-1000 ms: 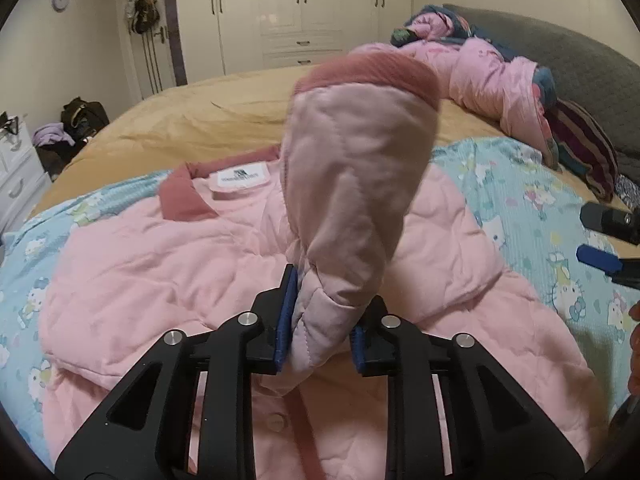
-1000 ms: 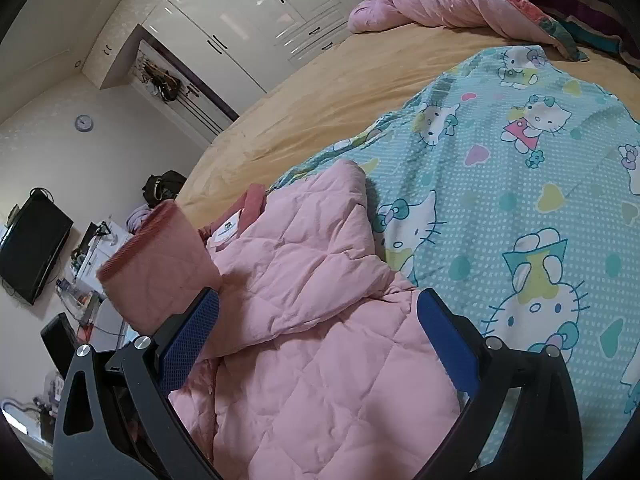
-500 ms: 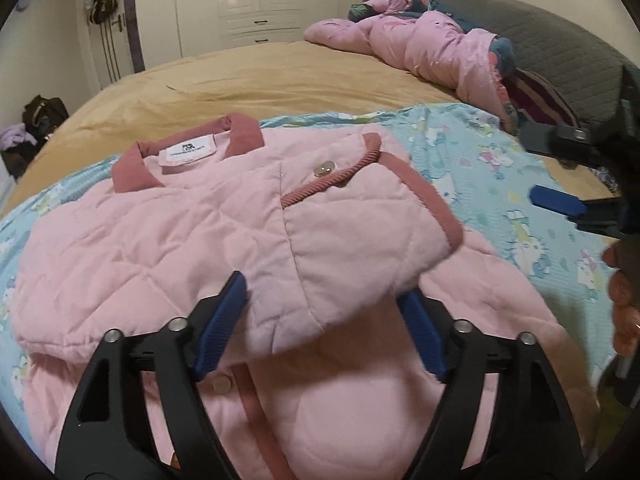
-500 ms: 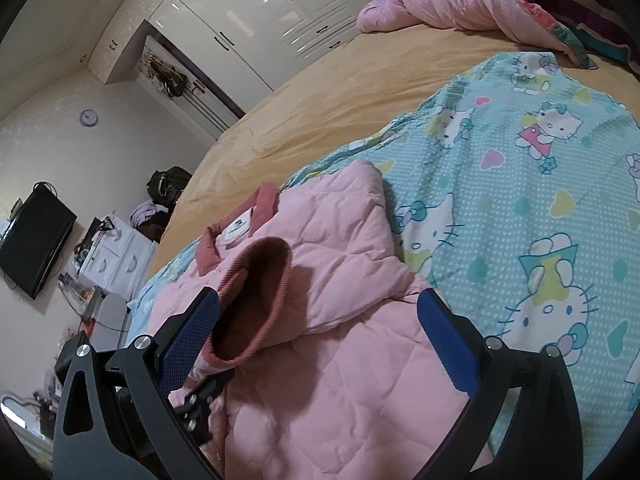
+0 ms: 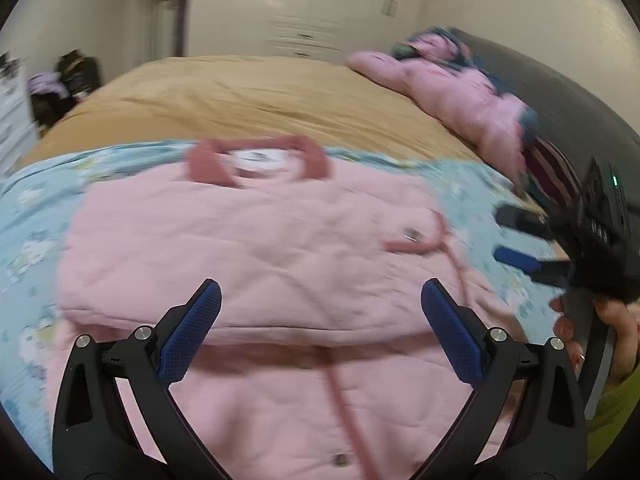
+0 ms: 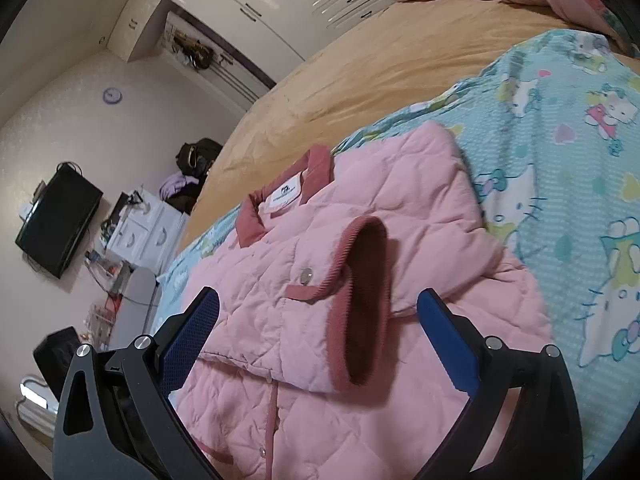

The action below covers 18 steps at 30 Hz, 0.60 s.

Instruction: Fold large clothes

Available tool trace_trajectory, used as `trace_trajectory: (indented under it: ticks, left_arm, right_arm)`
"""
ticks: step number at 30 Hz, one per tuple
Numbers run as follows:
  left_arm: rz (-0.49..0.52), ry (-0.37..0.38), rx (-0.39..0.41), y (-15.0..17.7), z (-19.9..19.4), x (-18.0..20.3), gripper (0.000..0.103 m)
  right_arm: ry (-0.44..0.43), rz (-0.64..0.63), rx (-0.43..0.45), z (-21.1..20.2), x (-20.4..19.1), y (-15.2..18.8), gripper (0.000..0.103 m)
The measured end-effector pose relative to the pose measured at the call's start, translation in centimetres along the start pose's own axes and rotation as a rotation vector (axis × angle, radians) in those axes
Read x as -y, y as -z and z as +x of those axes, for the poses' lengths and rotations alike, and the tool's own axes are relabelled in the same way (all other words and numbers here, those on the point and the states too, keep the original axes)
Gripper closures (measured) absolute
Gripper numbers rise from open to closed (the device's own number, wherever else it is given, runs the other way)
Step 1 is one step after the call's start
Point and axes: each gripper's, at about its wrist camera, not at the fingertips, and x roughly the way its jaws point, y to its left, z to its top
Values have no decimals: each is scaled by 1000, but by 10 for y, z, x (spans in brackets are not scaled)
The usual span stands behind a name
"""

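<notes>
in the left wrist view, which is blurred, a dark bag (image 5: 76, 76) sits on the floor at the far left, past the edge of the bed. the blue cartoon-print sheet (image 5: 36, 216) covers the near part of the tan bedspread (image 5: 248, 96). the pink quilted jacket (image 5: 248, 240) lies flat on that sheet, its dark pink collar (image 5: 256, 158) at the far side with a white label inside it. a sleeve is folded across the chest, its cuff (image 5: 420, 240) pointing right, with a metal snap just beside the cuff trim. the left gripper (image 5: 320, 320) hovers over the jacket's lower half; its jaws have just been opening and now stand spread as wide as they go, nothing pinched between the blue pads (image 5: 192, 332). farther right, a heap of pink bedding (image 5: 452, 92) lies against the dark headboard. at the right edge the right gripper (image 5: 520, 240) is seen from the side, a hand (image 5: 600, 332) wrapped round its handle.

in the right wrist view, a black screen (image 6: 56, 224) hangs on the wall at left, above a white drawer unit (image 6: 140, 228). the jacket fills the middle, the folded sleeve's dark-lined cuff (image 6: 364, 304) lying open toward the camera. the right gripper's jaws are wide apart above the jacket, empty, the cuff showing between them without touching either pad.
</notes>
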Motion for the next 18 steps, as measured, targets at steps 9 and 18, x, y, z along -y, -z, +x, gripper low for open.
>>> trace_trajectory:
  ticks: [9, 18]
  left_arm:
    - [-173, -107, 64, -9, -38, -89, 9]
    - [-281, -170, 94, -6, -55, -148, 9]
  right_arm:
    - [18, -2, -51, 40, -12, -7, 4]
    - [48, 31, -71, 67, -9, -8, 5]
